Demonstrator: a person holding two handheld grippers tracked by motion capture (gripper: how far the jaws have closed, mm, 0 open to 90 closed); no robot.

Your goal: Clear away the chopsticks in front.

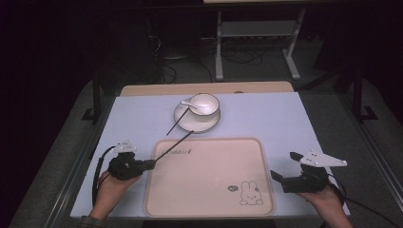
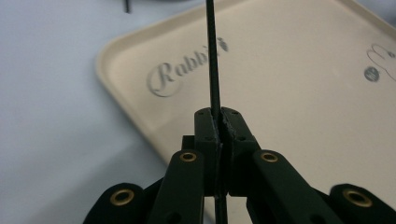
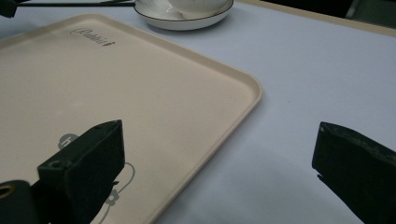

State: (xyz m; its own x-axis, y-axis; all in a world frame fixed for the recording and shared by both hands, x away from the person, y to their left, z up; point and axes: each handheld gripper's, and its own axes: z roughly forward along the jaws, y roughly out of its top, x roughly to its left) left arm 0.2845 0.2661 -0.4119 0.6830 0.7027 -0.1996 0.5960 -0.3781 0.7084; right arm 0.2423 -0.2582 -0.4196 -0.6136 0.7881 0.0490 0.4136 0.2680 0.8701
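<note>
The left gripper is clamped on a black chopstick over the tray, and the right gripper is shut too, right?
Not quite. The right gripper is open, its jaws wide apart in the right gripper view. The left gripper does clamp the black chopstick over the tray.

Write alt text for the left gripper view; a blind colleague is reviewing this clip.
The left gripper, its black jaws shut, pinches a thin black chopstick that runs straight up and away over the near corner of a beige tray. The tray bears a grey script word beginning "Rabbi" and lies on a pale table.
</note>
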